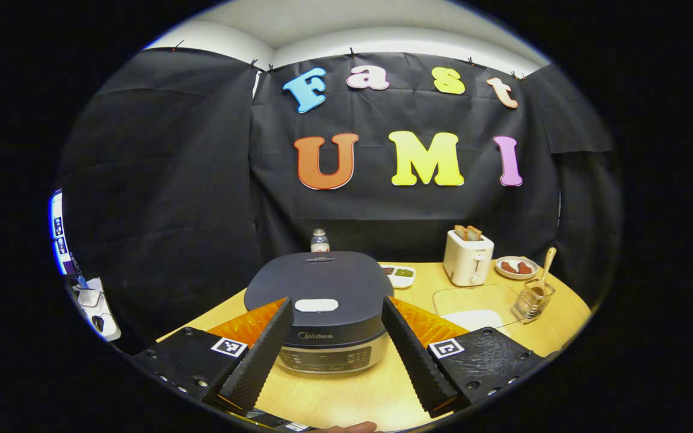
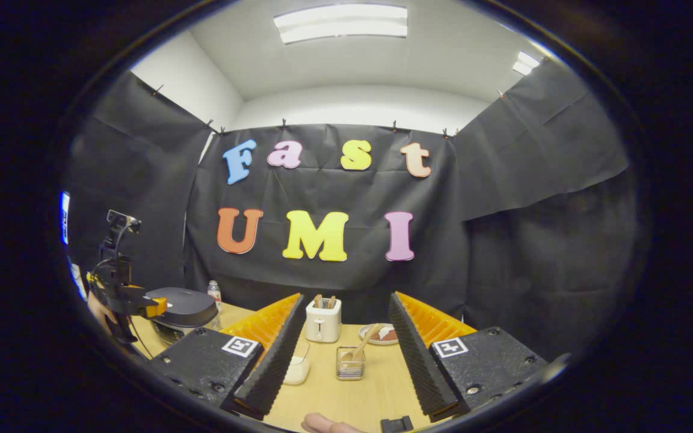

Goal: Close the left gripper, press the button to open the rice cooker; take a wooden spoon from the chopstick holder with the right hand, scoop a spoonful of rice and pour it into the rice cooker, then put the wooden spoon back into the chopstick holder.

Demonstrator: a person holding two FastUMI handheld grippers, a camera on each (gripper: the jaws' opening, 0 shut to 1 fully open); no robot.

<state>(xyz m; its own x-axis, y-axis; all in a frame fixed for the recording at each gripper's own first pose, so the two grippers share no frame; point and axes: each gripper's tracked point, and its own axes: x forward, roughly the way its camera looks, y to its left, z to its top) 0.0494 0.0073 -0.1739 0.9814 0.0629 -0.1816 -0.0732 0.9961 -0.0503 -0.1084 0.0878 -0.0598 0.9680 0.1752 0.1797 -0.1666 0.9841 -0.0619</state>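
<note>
The rice cooker (image 1: 322,313) sits lid-down on the desk (image 1: 346,391), between the spread fingers of the left hand-held gripper (image 1: 337,355), which grips nothing. To its right, the wooden spoon (image 1: 544,273) stands in the chopstick holder (image 1: 533,300) beside a toaster (image 1: 468,257). The right hand-held gripper (image 2: 343,361) is likewise wide open and empty, facing the chopstick holder.

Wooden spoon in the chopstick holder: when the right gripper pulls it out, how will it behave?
The wooden spoon looks rigid and light, so it should lift easily. It leans loosely in the wire chopstick holder, so it may swing once gripped. The holder looks light too and might tip or drag if the spoon catches.
</note>
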